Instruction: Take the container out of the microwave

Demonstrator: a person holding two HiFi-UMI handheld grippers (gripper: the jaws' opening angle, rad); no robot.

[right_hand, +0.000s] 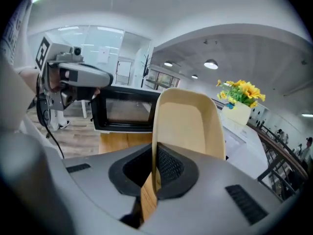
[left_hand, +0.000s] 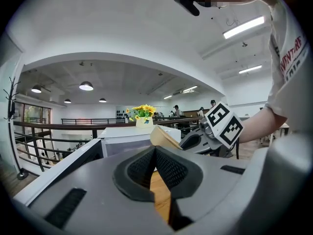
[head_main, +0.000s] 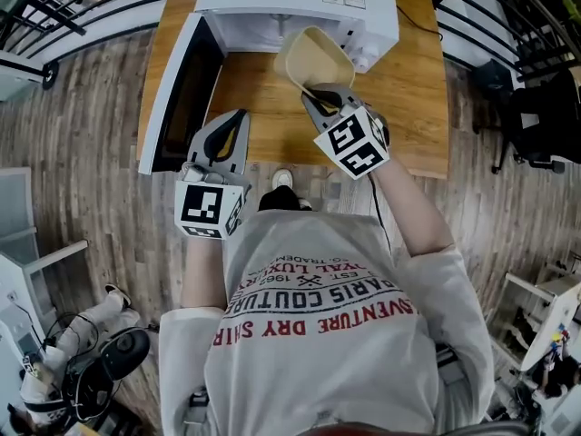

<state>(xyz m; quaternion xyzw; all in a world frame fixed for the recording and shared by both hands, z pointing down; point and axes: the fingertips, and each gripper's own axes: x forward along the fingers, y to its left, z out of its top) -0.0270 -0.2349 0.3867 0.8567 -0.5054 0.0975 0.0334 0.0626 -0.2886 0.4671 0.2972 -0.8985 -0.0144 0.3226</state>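
Beige container (head_main: 315, 60) is jutting from the right gripper (head_main: 325, 96), pinched by its near rim, towards the microwave (head_main: 300, 3), while the left gripper (head_main: 234, 123) is hovering closed, empty, alongside.

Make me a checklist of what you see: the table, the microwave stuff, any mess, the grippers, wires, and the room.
Surface: wooden table, bare in front of the microwave.
Job's things: white microwave, door swung open; beige container outside it, tilted above the table.
Clutter: pot of yellow flowers beyond the microwave.
Grippers: right gripper shut on the container's rim; left gripper shut, empty.
Cables: black cable on the table; tangle of cables on the floor.
Surroundings: plank floor, black railings, office chair.
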